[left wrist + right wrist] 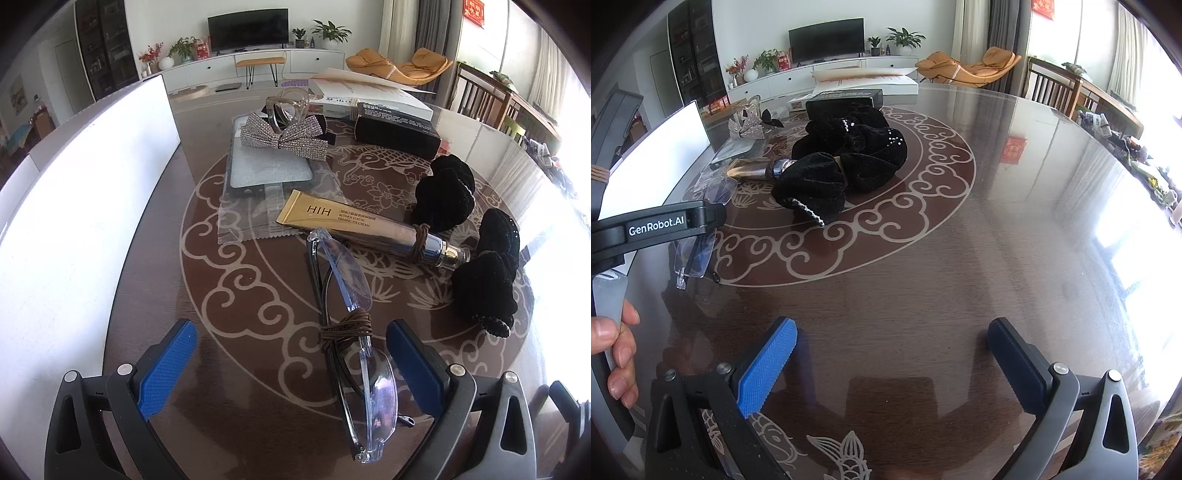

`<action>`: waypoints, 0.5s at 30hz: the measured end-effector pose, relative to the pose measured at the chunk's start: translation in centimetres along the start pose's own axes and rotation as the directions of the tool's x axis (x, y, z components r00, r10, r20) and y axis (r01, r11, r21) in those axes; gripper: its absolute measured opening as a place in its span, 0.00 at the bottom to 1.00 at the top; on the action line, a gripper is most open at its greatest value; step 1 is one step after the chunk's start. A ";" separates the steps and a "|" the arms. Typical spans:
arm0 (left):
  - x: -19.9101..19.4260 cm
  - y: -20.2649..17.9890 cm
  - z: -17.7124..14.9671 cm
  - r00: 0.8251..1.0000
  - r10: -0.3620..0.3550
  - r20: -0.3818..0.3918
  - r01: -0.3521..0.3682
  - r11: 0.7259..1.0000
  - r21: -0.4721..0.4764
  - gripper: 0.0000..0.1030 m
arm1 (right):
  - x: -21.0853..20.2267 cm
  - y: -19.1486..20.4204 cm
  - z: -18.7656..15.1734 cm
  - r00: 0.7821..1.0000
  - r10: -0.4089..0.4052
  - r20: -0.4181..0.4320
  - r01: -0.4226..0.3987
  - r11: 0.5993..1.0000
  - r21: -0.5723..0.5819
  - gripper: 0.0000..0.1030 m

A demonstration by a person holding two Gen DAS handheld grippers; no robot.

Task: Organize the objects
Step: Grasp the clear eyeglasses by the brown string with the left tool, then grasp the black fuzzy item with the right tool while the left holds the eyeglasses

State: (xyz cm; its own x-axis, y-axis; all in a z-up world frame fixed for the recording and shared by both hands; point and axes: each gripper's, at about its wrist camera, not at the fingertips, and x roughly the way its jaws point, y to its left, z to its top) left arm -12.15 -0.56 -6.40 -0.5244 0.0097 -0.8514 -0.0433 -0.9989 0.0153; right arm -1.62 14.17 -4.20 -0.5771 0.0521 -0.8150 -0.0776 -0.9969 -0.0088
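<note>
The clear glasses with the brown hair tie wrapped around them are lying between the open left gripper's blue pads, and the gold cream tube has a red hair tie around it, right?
Not quite. The hair tie on the gold cream tube is brown, not red, as the left wrist view shows. The rest holds: the clear glasses with their brown hair tie lie between the open left gripper's blue pads.

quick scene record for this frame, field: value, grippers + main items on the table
left gripper: open, folded glasses lie between its fingers
right gripper: open, nothing between fingers, over bare table
glasses: clear frame, brown elastic band wound round the middle
eye cream tube: gold, lying flat beyond the glasses, brown band near its cap
black scrunchies: bunched beside the tube's cap end
rhinestone bow: rests on a grey phone case
</note>
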 end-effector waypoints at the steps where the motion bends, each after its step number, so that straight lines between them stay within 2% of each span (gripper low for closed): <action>1: 0.6 -0.4 0.1 1.000 0.005 -0.024 -0.004 1.000 0.012 1.00 | 0.0 0.0 0.0 1.000 0.000 0.000 0.000 1.000 0.000 1.00; 4: 0.8 -0.8 0.3 0.999 -0.024 -0.032 0.024 1.000 0.017 1.00 | -0.1 0.0 0.0 1.000 0.001 0.000 -0.001 1.000 0.000 1.00; 5: 0.4 -0.9 0.1 1.000 -0.026 -0.015 0.026 0.999 0.028 0.85 | -0.1 0.0 0.0 1.000 0.002 0.000 -0.002 1.000 0.000 1.00; 6: -0.2 -0.8 -0.1 0.999 -0.039 0.021 0.038 0.999 0.039 0.50 | -0.1 -0.1 0.0 1.000 0.002 0.000 -0.002 1.000 0.000 1.00; 7: -0.7 -0.8 -0.4 0.998 -0.051 0.035 0.049 0.997 0.057 0.30 | -0.2 -0.1 0.0 1.000 0.003 0.000 -0.003 1.000 0.000 1.00; 8: -0.9 -0.7 -0.6 0.997 -0.062 0.036 0.059 0.996 0.070 0.21 | -0.2 -0.1 0.0 1.000 0.005 0.001 -0.005 1.000 0.001 1.00; 11: -1.8 0.5 -1.6 0.992 -0.117 0.042 0.115 0.992 0.052 0.21 | -0.4 -0.7 0.0 0.999 0.043 0.010 -0.043 0.999 0.031 1.00; 13: -3.1 1.4 -2.6 0.988 -0.138 0.070 0.136 0.990 0.037 0.21 | -0.8 -2.5 0.3 0.989 0.143 0.039 -0.147 0.981 0.127 0.99; 14: -3.8 1.7 -3.2 0.985 -0.150 0.085 0.148 0.988 0.033 0.21 | -1.0 -3.5 0.5 0.977 0.203 0.062 -0.211 0.959 0.188 0.98; 15: -4.5 1.9 -3.7 0.982 -0.159 0.098 0.157 0.987 0.032 0.21 | -1.0 -4.5 1.0 0.967 0.242 0.080 -0.254 0.937 0.240 0.92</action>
State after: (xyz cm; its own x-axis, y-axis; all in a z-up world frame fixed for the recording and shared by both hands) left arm -6.71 -2.72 -4.45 -0.5916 0.1731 -0.7874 -0.1523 -0.9831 -0.1017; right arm -1.51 18.63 -2.80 -0.6418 -0.1863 -0.7439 -0.1208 -0.9334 0.3379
